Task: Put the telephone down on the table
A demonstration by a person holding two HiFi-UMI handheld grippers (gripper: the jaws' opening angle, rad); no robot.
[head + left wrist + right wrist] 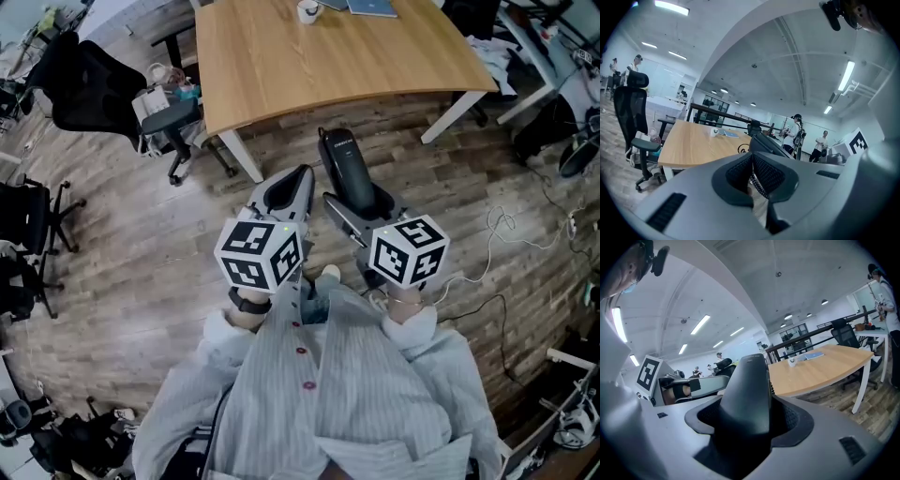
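Black mesh covers the office chair (86, 80), which stands on the wooden floor (141, 262) off the near left corner of the tabletop (375, 66). On that pale wood tabletop, a white mug (308, 11) sits by the far edge, with a blue book (371, 7) just to its right, also by the far edge. Nearer the person, the left gripper (298, 180) is held over the floor short of the tabletop's near edge. Its own view shows the two ribbed pads drawn together with only a thin slit between them and nothing in that slit, so it is clenched and empty. Just to its right, close beside it but apart, the right gripper (366, 202) is grasping the telephone (345, 164). This is a dark handset wedged between the widely spread jaws, its lower part sunk in the grip. Its upper end sticks out past the fingertips, pointing toward the tabletop's near edge. The telephone is in the air over the floor and is not on the tabletop. Below both grippers, the person's striped shirt (347, 394) fills the bottom of the head view. Farther right, pale cables (500, 225) trail loosely across the floor beyond the tabletop's near right corner.
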